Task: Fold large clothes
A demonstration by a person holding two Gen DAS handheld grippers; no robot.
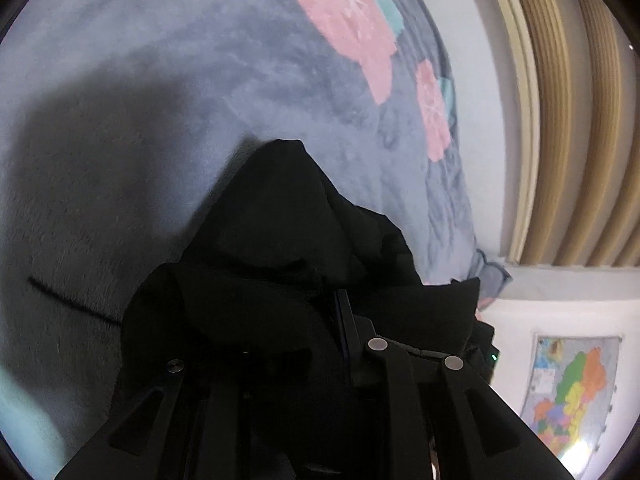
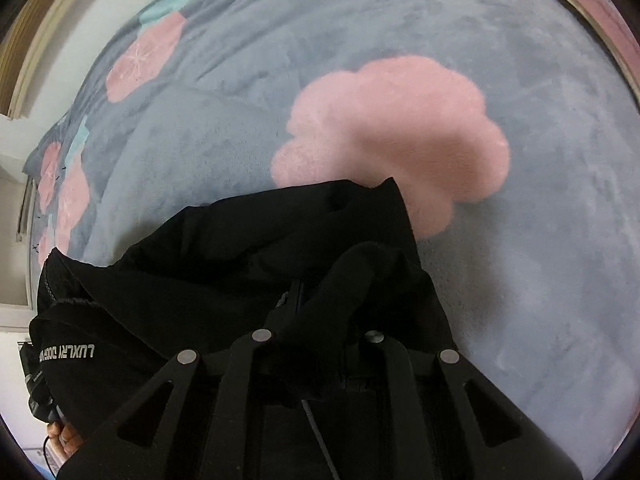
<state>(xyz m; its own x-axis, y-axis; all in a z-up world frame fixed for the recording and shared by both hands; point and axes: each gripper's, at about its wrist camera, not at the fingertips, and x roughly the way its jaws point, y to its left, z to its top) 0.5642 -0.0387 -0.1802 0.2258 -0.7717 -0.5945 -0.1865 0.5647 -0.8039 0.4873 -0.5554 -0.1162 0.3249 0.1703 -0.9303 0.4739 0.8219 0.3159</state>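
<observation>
Map appears only in the left view; lettering only in the right; both grippers' fingers grip the black garment.

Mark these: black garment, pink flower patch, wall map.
black garment (image 1: 272, 216): left wrist view, bunched upper fold.
pink flower patch (image 2: 392, 128): right wrist view, its middle.
wall map (image 1: 572, 392): left wrist view, coloured centre.

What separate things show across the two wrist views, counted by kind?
Black garment: 1
Grey blanket with pink flowers: 1
Claws: 2, left claw, right claw
Wall map: 1
Total: 5
</observation>
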